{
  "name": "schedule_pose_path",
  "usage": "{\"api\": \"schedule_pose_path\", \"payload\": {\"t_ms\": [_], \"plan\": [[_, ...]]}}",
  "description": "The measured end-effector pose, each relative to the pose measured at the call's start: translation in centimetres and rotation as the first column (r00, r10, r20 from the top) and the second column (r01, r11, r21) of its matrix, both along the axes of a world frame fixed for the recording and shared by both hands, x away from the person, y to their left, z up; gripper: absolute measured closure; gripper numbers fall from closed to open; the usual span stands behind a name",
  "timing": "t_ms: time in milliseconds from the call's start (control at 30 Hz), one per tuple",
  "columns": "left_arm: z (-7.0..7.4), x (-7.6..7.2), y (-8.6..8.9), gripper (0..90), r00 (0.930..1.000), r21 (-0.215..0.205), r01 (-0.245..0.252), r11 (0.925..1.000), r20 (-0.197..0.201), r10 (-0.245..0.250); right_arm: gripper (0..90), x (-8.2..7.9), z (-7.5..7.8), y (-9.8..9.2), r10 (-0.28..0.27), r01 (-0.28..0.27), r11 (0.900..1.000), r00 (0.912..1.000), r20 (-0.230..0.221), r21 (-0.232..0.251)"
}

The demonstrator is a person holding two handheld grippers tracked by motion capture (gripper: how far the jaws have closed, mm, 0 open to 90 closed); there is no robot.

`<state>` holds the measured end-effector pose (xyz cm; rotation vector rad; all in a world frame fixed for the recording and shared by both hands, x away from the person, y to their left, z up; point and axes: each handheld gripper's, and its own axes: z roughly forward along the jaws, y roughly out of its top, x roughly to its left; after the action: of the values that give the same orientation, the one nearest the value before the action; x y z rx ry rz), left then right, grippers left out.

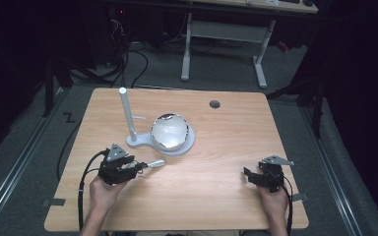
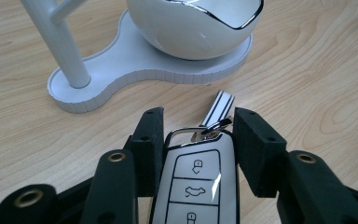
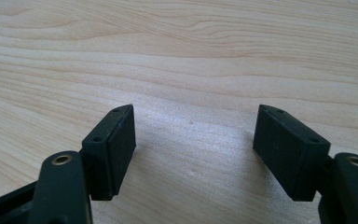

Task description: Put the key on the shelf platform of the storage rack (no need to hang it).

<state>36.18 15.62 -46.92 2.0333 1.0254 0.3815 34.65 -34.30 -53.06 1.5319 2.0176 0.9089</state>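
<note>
So far the grab is done: my left gripper point(image 2: 198, 128) pinches the car key fob point(image 2: 196, 186) by its sides, just short of the white stand point(image 2: 135, 65) and its bowl point(image 2: 191, 23). Right gripper point(image 3: 193, 140) idles with jaws spread over bare table point(image 3: 191, 56). Left to do, I reckon: carry the fob over and drop it in the bowl.

This looks like a lab or test room set up for recording, not a home. A plain wooden bench point(image 1: 206, 196) with a round cable hole point(image 1: 214, 104) stands lit in a dark room. The floor point(image 1: 24, 147) is grey carpet, with a metal rail point(image 1: 27, 157) running along the bench on the left. Black cables point(image 1: 128, 64) lie tangled on the floor near dark equipment with a small red light point(image 1: 122, 11). Behind stands a second desk point(image 1: 226, 34) on white metal legs.
</note>
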Motion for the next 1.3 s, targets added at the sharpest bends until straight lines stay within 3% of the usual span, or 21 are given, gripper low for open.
{"api": "schedule_pose_path", "payload": {"t_ms": [200,800,1300], "plan": [[1.2,-0.1,0.6,54.9,0.9999,-0.052,-0.014,0.9985,-0.006,0.014,30.1,0.0,0.0,0.0,0.001,-0.001,1.000,1.0000,0.001,0.002],[4.8,0.2,1.4,55.1,0.9999,-0.059,0.014,0.9982,0.008,-0.013,30.1,0.0,0.0,-0.1,0.000,0.000,1.000,1.0000,0.003,0.007],[7.2,0.7,1.1,55.1,0.9989,-0.100,0.045,0.9940,0.018,-0.044,30.1,0.0,0.0,-0.2,0.000,0.000,1.000,1.0000,0.002,0.008]]}}
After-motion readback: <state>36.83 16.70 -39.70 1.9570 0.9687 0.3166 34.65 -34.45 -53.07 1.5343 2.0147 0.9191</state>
